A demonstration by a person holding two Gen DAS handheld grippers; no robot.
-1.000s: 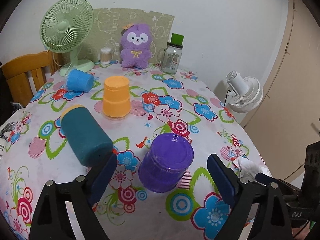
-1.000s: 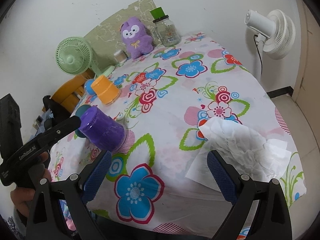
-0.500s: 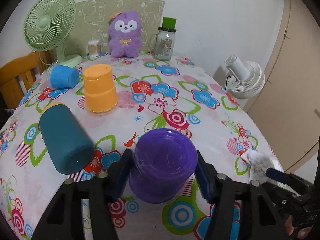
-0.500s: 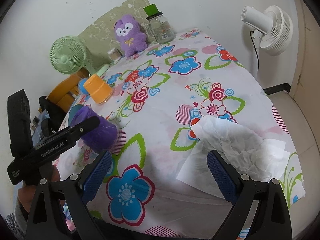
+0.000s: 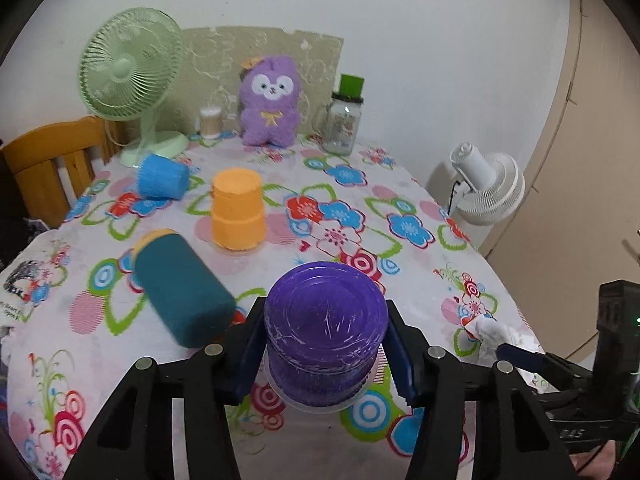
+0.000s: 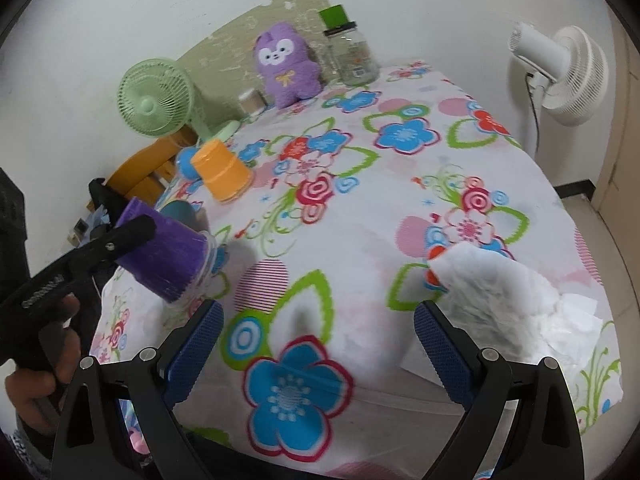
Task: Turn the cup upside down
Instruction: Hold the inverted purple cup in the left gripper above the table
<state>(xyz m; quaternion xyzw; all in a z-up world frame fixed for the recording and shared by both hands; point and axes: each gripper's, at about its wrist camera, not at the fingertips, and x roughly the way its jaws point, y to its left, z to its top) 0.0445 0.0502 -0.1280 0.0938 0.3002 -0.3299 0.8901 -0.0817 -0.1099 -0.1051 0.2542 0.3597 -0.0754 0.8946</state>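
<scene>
My left gripper point(image 5: 326, 354) is shut on a purple cup point(image 5: 325, 328), base up toward the camera, rim down. In the right wrist view the purple cup point(image 6: 166, 256) hangs tilted just above the tablecloth at the left, pinched by the left gripper's black fingers point(image 6: 120, 238). My right gripper point(image 6: 318, 340) is open and empty over the table's near edge. A teal cup point(image 5: 180, 284) lies on its side. An orange cup point(image 5: 238, 210) stands upside down. A blue cup point(image 5: 162, 178) lies on its side.
A flowered tablecloth point(image 5: 400, 248) covers the table. A green fan point(image 5: 128, 68), purple plush point(image 5: 270, 104), glass jar point(image 5: 344, 120) and small pot point(image 5: 210, 122) stand at the back. Crumpled white tissue point(image 6: 508, 296) lies near the right edge. A white fan point(image 6: 560, 72) stands beyond the table.
My left gripper moved in around the purple cup, shut on it and lifted it tilted off the cloth. The right gripper stayed open and barely moved.
</scene>
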